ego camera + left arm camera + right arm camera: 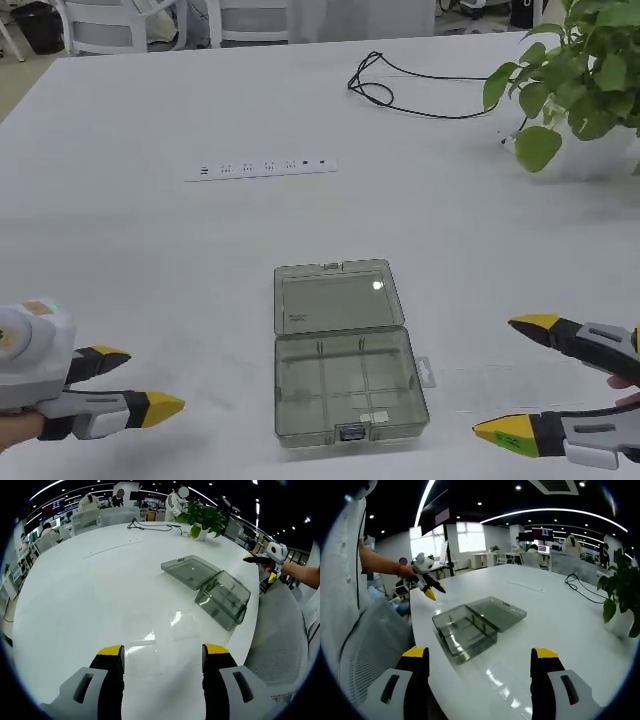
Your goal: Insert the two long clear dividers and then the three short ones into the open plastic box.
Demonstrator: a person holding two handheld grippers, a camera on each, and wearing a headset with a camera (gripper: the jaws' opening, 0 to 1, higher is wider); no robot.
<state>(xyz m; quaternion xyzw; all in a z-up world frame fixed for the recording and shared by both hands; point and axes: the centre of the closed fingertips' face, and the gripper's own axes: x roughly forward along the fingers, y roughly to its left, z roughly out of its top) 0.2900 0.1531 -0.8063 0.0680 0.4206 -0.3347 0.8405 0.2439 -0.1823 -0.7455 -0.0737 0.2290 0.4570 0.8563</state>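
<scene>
The clear smoky plastic box (305, 432) lies open near the table's front edge, its lid (335, 297) folded flat behind it. Thin lines form a grid inside the base; I cannot tell if they are dividers. My left gripper (152, 380) hovers open left of the box, with nothing between its jaws. Ahead of it (163, 651), faint clear flat pieces (183, 625) lie on the table, with the box (222, 600) beyond. My right gripper (495, 376) is open and empty right of the box, which sits (465, 632) ahead of it (480, 653).
A white power strip (262, 168) lies mid-table. A black cable (400, 92) loops at the back. A potted plant (575, 80) stands at the far right. Chairs (120, 25) line the far edge. The table's front edge runs just behind both grippers.
</scene>
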